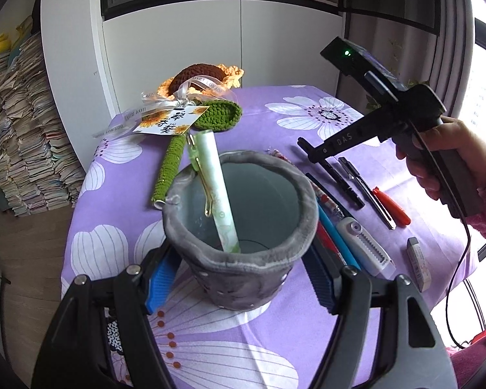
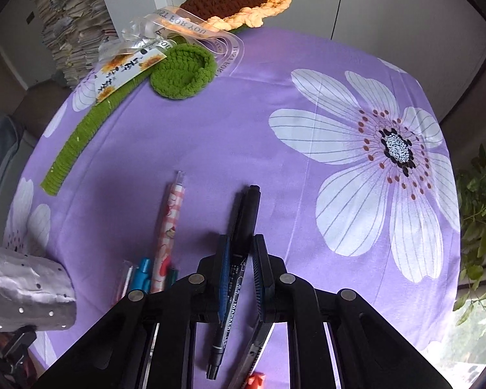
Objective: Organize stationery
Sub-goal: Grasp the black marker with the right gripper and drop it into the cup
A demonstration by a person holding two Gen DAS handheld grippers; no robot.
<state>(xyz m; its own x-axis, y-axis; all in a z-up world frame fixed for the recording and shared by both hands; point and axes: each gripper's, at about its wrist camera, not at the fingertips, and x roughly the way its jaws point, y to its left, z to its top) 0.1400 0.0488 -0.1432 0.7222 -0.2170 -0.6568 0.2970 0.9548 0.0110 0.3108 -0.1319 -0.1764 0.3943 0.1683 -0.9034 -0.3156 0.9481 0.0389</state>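
A grey pen holder (image 1: 307,201) stands on the purple flowered cloth (image 1: 307,123) with my left gripper (image 1: 243,272) shut on its sides, blue pads (image 1: 160,275) pressed against the wall. A pale green pen (image 1: 217,188) with a gold clip leans inside it. Right of it, a person's hand (image 1: 437,149) holds my right gripper (image 1: 309,157), tilted steeply down over a row of pens. The black marker (image 2: 251,207) runs between the fingers of the right gripper (image 2: 241,243), which is shut on it. The marker lies low along the cloth.
Beside the holder lie a pink patterned pen (image 2: 171,217), blue pens (image 1: 337,240), a black cutter (image 1: 369,194), a red cutter (image 1: 392,207), a white correction tape (image 1: 369,246) and an eraser (image 1: 419,264). A crochet sunflower (image 1: 194,74) with ribbon and tag lies at the far edge.
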